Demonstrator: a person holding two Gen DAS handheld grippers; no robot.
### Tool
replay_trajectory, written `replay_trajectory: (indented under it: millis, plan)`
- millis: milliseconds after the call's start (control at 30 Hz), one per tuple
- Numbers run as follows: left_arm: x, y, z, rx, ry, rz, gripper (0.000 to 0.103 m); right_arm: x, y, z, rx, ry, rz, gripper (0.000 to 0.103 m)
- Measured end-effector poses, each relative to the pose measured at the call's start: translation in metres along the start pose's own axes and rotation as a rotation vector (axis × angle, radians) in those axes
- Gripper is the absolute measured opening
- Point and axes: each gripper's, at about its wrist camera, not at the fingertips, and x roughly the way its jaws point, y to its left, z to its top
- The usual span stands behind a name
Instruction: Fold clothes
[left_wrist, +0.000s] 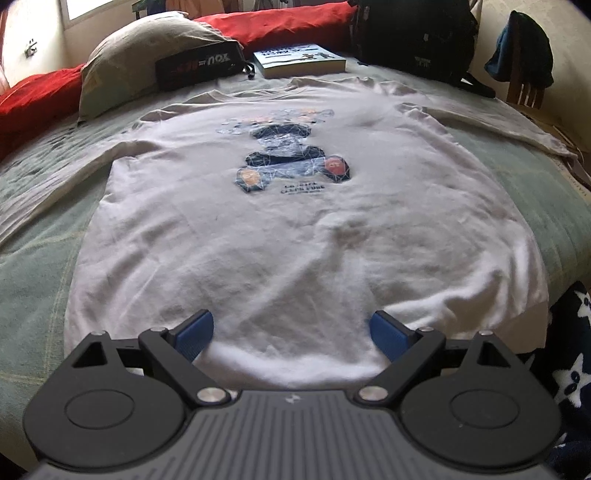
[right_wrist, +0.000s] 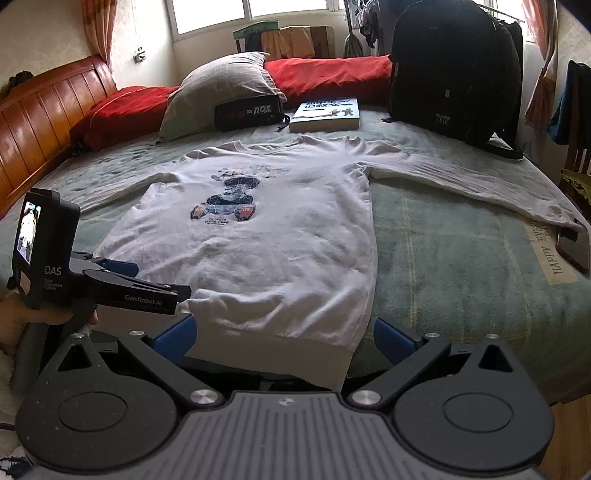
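Observation:
A white long-sleeved sweatshirt (left_wrist: 295, 229) with a dark printed figure lies flat, front up, on the green bed cover; it also shows in the right wrist view (right_wrist: 273, 243), sleeves spread to both sides. My left gripper (left_wrist: 291, 332) is open, its blue pads just above the shirt's bottom hem near the middle. My right gripper (right_wrist: 282, 339) is open over the hem's right corner at the bed's near edge. The left gripper also shows from the side in the right wrist view (right_wrist: 147, 280), over the hem's left part.
At the far end lie a grey pillow (right_wrist: 221, 92), red cushions (right_wrist: 325, 77), a black box (right_wrist: 249, 110), a book (right_wrist: 327, 110) and a black backpack (right_wrist: 454, 70). A phone (right_wrist: 574, 245) lies at the bed's right edge. A wooden headboard (right_wrist: 40, 122) stands on the left.

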Motion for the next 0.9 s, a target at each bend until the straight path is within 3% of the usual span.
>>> replay_trajectory:
  millis: [233,400,633,900]
  plan:
    - [-0.012,0.006,0.006,-0.022,-0.068,0.001,0.092,0.000,-0.001,0.000,0.011,-0.001,-0.001,0.103]
    - [0.003,0.017,-0.002,-0.067,-0.009,0.001,0.092,0.002,0.002,0.000,0.003,0.004,0.003,0.103]
    - [-0.008,0.023,-0.005,-0.077,-0.043,-0.010,0.093,0.006,0.006,-0.001,-0.006,0.013,0.022,0.103]
    - [-0.003,0.021,-0.007,-0.065,-0.013,0.006,0.095,0.010,0.000,-0.001,0.016,0.017,0.016,0.103]
